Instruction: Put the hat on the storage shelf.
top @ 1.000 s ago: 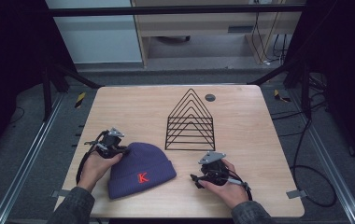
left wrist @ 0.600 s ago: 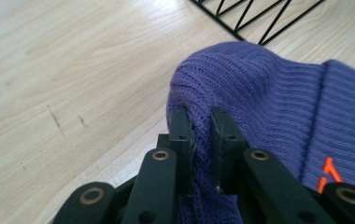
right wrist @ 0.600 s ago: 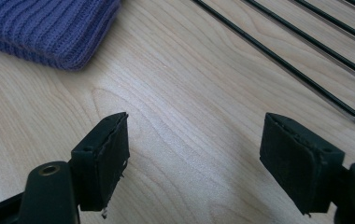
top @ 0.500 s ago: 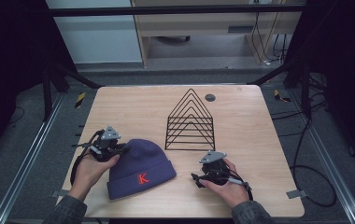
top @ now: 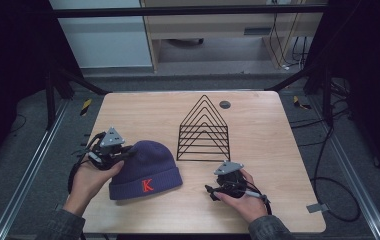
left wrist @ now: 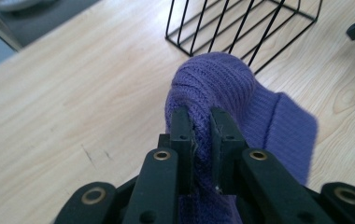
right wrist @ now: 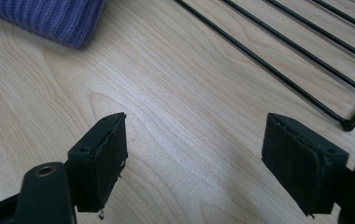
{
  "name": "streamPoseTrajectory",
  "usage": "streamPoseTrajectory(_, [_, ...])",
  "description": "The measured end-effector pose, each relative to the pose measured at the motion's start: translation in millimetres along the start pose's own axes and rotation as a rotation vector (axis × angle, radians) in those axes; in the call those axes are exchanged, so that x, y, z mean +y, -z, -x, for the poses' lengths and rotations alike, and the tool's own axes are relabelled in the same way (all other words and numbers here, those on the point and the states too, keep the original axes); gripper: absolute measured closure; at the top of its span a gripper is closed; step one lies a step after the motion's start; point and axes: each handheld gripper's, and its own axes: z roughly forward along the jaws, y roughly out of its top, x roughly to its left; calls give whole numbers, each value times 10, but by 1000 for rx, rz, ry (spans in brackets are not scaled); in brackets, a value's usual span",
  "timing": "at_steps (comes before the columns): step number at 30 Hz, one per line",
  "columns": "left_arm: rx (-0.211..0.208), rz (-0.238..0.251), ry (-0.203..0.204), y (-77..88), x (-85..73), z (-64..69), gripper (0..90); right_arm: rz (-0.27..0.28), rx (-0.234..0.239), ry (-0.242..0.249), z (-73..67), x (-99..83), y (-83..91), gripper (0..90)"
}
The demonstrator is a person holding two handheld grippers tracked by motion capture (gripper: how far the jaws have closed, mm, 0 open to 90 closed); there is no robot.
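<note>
Lower left of the high view, the left gripper point(top: 109, 151) pinches a ribbed fold of the soft purple knit beanie point(top: 145, 170) on the pale wood-grain table point(top: 258, 125), while the right gripper point(right wrist: 194, 163) has just been opening, empty, beside the black wire rack point(top: 204, 131).

- Left of the wire rack point(top: 204, 131), bare table point(top: 143, 117) lies open.
- The beanie point(top: 145, 170) blocks the near-left approach (crown pinched up).
- Right of the rack, tabletop lies free.
</note>
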Motion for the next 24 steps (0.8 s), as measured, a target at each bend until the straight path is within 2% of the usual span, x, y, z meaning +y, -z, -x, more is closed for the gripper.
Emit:
streamPoseTrajectory(10, [1,48,-65,281,241,10,811,17,0,6,-39,36,30,220])
streamPoseTrajectory(15, [9,69,-108,409,373,0,811,62,26,24,-109,214,126,239])
streamPoseTrajectory(19, [7,92,-118,479,462,2,811,83,40,47,-143,346,165,255])
streamPoseTrajectory(24, [6,110,-146,586,555,16,810,104,54,44,-165,495,176,294])
